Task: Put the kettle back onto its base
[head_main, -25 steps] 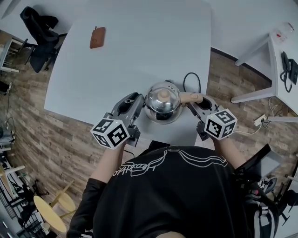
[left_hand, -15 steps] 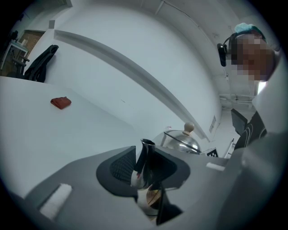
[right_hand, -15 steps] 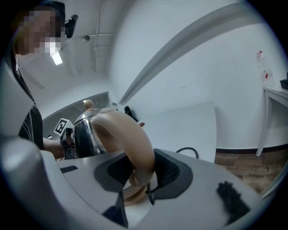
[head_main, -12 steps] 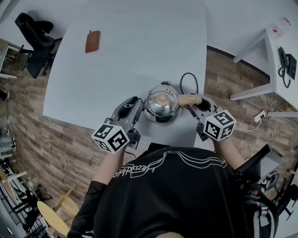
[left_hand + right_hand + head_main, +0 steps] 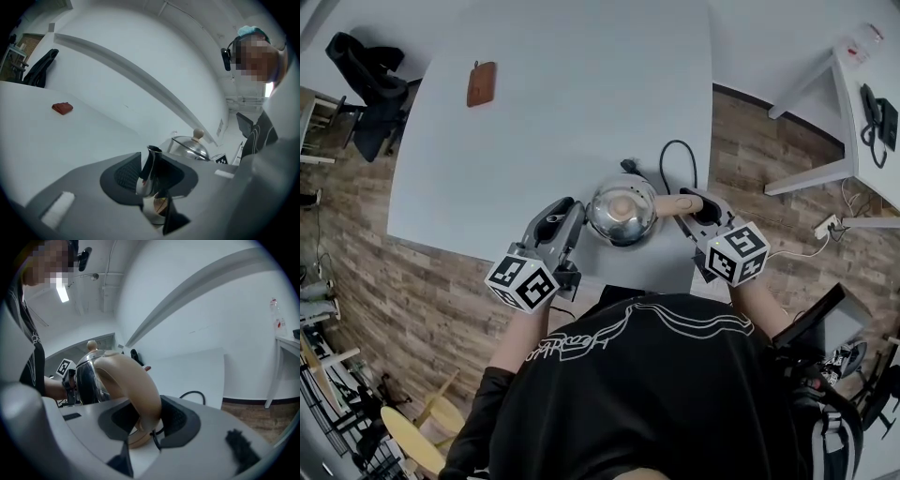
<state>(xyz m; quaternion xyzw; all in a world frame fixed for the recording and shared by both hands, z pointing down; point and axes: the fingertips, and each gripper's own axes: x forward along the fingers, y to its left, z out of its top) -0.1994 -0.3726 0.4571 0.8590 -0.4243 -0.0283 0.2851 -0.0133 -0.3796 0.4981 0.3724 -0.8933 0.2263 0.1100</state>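
- Kettle [image 5: 622, 211] at the near edge of the table [image 5: 562, 122], with a black cable [image 5: 664, 159] lying farther in on the table
- Left gripper [image 5: 575, 217] clamped on the kettle's spout [image 5: 149, 168]
- Right gripper [image 5: 684, 202] clamped on its tan handle [image 5: 136, 385]

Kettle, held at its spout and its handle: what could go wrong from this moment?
1. The left gripper has its jaws on only the narrow, shiny spout; it may slip and the kettle may tilt.
2. The black cable lies close behind the kettle and could get caught under it.
3. The kettle is near the front edge of the table, so a slip may send it off.
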